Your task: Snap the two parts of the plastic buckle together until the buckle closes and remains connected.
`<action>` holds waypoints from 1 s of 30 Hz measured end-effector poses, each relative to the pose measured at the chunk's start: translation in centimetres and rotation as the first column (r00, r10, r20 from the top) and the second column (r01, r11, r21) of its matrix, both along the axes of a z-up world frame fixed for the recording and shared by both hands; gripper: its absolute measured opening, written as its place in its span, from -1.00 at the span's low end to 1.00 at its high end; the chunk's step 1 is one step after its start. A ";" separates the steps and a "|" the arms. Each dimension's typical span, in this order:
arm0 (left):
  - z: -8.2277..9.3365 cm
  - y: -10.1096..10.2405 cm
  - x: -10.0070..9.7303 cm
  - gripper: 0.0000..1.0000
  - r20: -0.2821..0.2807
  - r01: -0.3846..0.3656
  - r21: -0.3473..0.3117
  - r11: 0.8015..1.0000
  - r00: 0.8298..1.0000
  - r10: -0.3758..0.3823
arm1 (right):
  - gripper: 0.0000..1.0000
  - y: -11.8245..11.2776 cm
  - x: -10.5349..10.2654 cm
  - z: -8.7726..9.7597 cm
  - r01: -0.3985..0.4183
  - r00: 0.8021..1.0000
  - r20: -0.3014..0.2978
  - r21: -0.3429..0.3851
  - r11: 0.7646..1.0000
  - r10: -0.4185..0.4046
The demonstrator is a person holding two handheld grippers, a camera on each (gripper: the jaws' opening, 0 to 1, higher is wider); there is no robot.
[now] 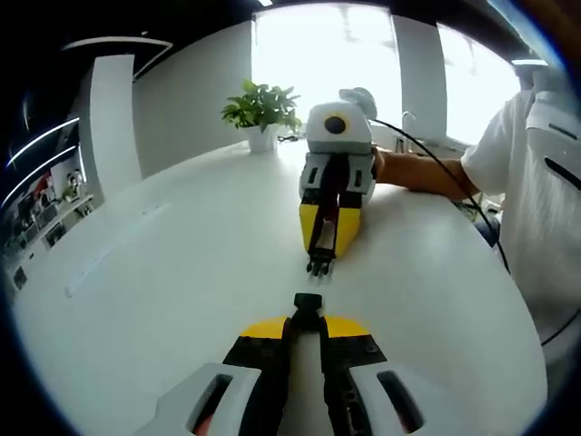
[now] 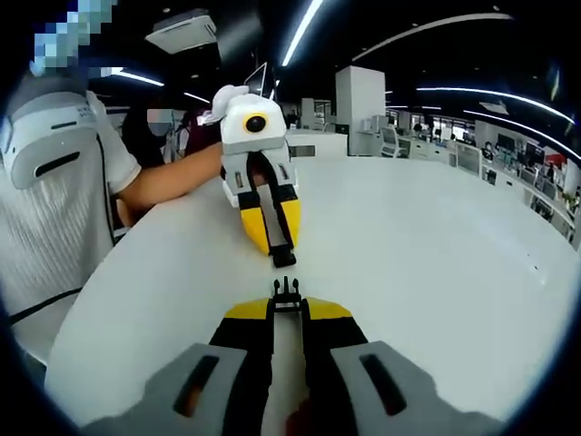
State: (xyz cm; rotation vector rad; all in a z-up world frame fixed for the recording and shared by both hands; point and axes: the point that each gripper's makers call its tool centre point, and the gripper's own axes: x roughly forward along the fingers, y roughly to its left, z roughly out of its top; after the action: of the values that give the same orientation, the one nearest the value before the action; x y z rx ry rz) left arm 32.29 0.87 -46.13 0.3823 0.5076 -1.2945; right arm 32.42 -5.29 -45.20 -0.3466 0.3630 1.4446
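Note:
My left gripper [image 1: 307,323] is shut on the black socket half of the buckle [image 1: 307,303], which sticks out past its yellow tips. Facing it, my right gripper [image 1: 320,254] is shut on the pronged half [image 1: 319,266]. A small gap separates the two halves, which are nearly in line. In the right gripper view, the right gripper [image 2: 287,311] holds the pronged half [image 2: 287,290], prongs pointing away. Just beyond it the left gripper [image 2: 280,247] holds the socket half [image 2: 283,260]. Both hover low over the white table [image 1: 163,272].
A potted plant [image 1: 261,111] stands at the table's far edge by the bright window. A person in a white shirt [image 1: 536,182] sits at the right, forearm [image 1: 422,173] on the table, with a black cable [image 1: 454,177] across it. Office desks [image 2: 472,154] lie beyond the table.

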 end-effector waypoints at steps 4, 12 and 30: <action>0.0 -0.1 -0.2 -0.76 -0.002 0.010 0.000 1.000 1.000 -0.010 | -0.76 0.1 -0.1 0.0 -0.006 1.000 0.000 0.001 1.000 0.006; -0.1 -0.2 -0.2 -0.76 0.002 0.016 0.004 1.000 1.000 -0.016 | -0.76 0.4 -0.4 -0.1 -0.016 1.000 0.002 -0.001 1.000 0.016; -0.1 -0.9 -1.0 -0.76 -0.005 0.061 -0.010 0.998 0.998 -0.061 | -0.76 0.9 -0.9 0.0 -0.039 0.999 0.016 0.001 0.999 0.039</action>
State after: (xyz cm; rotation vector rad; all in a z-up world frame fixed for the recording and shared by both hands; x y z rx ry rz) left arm 31.29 -0.03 -46.28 0.3886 0.4963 -1.3567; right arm 31.55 -4.43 -45.18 -0.3657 0.3445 1.4798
